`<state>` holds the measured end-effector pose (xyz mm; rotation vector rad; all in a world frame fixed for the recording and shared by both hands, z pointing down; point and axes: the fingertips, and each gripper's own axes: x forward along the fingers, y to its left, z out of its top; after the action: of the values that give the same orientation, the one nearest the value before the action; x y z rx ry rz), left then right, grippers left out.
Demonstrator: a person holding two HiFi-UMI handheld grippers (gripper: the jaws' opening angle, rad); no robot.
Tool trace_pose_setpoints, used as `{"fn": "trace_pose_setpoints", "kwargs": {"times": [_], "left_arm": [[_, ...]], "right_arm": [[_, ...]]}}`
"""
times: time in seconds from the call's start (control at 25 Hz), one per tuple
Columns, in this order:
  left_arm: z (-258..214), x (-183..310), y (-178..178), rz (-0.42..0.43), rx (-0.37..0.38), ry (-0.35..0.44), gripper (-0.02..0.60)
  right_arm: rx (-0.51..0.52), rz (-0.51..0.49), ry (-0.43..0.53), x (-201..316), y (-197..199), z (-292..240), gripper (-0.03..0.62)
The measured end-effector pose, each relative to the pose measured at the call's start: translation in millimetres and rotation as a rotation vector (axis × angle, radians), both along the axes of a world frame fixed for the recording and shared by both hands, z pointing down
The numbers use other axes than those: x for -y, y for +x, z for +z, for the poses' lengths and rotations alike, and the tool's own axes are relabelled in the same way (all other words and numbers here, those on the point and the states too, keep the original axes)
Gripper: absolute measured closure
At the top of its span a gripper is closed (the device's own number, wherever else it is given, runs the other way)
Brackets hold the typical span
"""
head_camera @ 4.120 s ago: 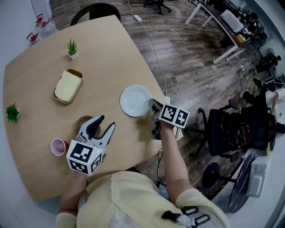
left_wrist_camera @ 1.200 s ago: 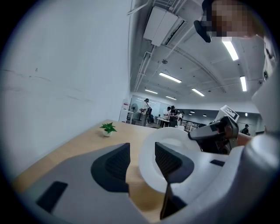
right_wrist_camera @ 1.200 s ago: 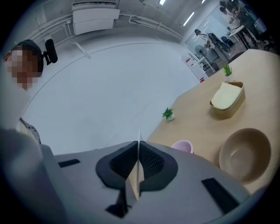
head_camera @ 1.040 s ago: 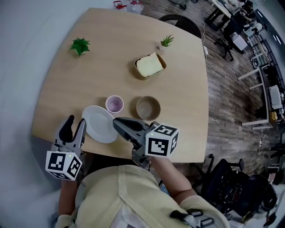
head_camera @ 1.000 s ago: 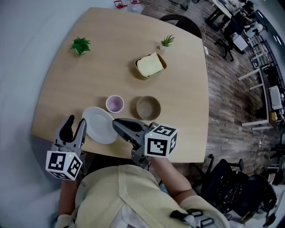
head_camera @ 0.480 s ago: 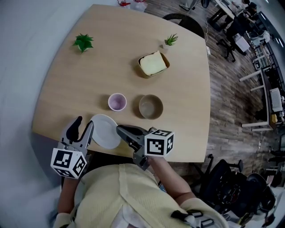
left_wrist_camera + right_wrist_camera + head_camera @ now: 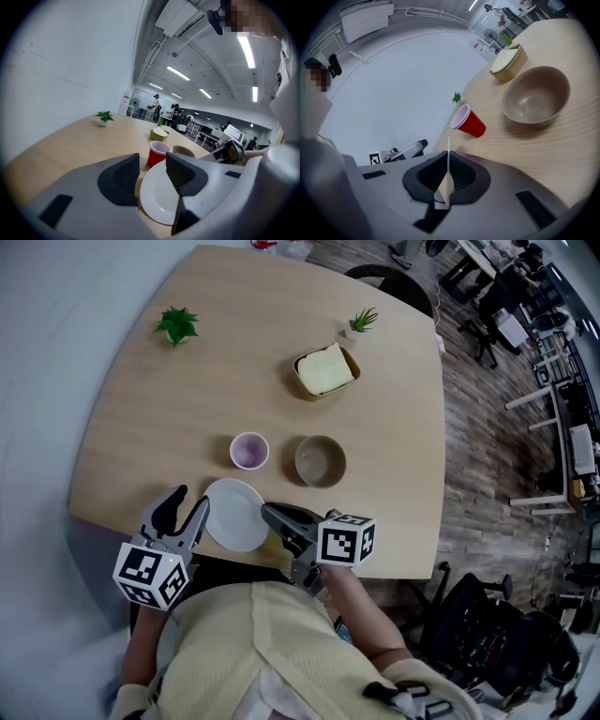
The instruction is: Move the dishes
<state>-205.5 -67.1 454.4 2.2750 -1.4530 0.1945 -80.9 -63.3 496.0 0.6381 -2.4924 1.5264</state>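
**Sliding the plate along the near edge, right gripper clamped on its rim**

A round wooden table (image 7: 150, 418) is seen from above. The white plate (image 7: 236, 514) lies flat at the table's near edge, in front of the person. The right gripper (image 7: 272, 515) has its jaws closed tight on the plate's right rim. Its own view shows the rim edge-on, pinched between the pads. The left gripper (image 7: 190, 501) has its jaws spread wide and holds nothing. Its inner jaw sits just beside the plate's left rim.

About 4 s ago the plate lay on another part of the table, well apart from the cup. Now it lies near the cup (image 7: 249, 450) and the bowl (image 7: 321, 460), so the plate's move looks close to done. Over the last 1 s it has shifted a little to the right below the cup, and the left gripper has drawn closer to it.

The plate's lower rim lies at the table edge, and whether it overhangs cannot be told. The cup stands close beyond the plate, with the bowl beyond and to the right, so a push forward would likely knock the cup. Bare tabletop opens to the left and further back. A tray (image 7: 324, 371) and 2 small plants (image 7: 176, 324) stand well apart at the far side.
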Motion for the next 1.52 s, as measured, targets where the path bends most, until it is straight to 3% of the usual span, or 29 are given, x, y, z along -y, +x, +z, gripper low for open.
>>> {"fn": "trace_pose_setpoints", "kwargs": {"times": [0.32,1.0,1.52], "left_arm": [[6,-1,9,0.043,0.013,-0.018,0.4],[15,3,21,0.086,0.038,-0.051,0.4],[20,6,29,0.117,0.047,-0.059,0.4]], "right_arm": [[-0.067,0.049,-0.028,1,24,23,0.569],[-0.36,0.057,-0.059,1,54,59,0.553],[-0.503,0.063,-0.009,-1,69,68,0.543]]}}
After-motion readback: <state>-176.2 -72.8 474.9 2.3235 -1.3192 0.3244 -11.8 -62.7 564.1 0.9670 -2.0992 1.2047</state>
